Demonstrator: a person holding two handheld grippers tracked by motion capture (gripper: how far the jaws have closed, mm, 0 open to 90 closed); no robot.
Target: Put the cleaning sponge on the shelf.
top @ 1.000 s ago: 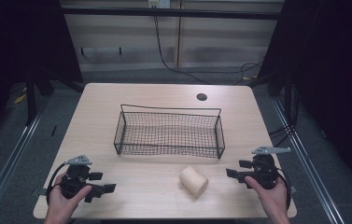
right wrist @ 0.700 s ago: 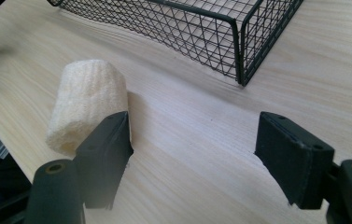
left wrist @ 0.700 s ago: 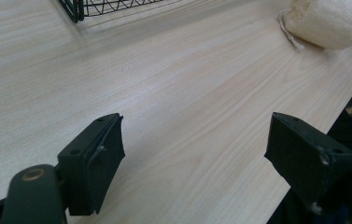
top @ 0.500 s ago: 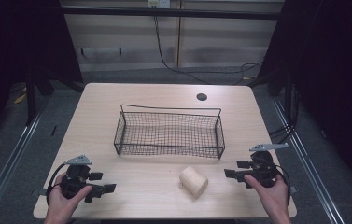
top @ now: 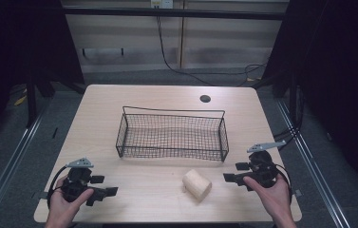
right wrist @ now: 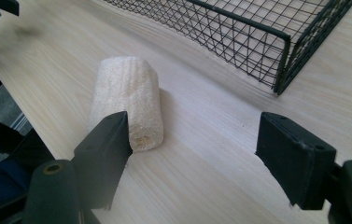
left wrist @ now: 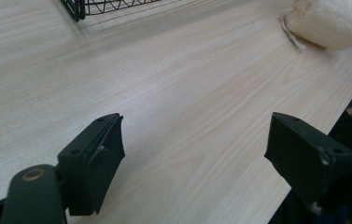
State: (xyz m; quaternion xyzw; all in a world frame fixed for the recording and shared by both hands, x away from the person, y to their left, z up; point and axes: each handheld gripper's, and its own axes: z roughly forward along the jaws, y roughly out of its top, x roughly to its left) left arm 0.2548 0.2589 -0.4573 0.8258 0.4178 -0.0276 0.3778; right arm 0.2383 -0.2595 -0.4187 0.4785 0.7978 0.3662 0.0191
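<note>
A cream, ribbed roll of sponge-like material (top: 197, 184) lies on its side on the light wooden table (top: 167, 99), in front of a black wire basket (top: 172, 134). My right gripper (top: 228, 177) sits just right of the roll, open, its jaws pointing left at it. In the right gripper view the roll (right wrist: 129, 100) lies a short way ahead of the left jaw, nothing between the jaws (right wrist: 201, 154). My left gripper (top: 108, 193) rests near the front left corner, open and empty (left wrist: 197, 158). The roll (left wrist: 330, 23) shows at the top right of the left gripper view.
The basket (right wrist: 239, 28) is empty; its near corner stands ahead and right of my right gripper. A round cable hole (top: 205, 99) sits near the table's far edge. The table's front edge runs close to both hands.
My right gripper has crept left toward the roll. The left gripper, the roll and the basket have stayed put.
</note>
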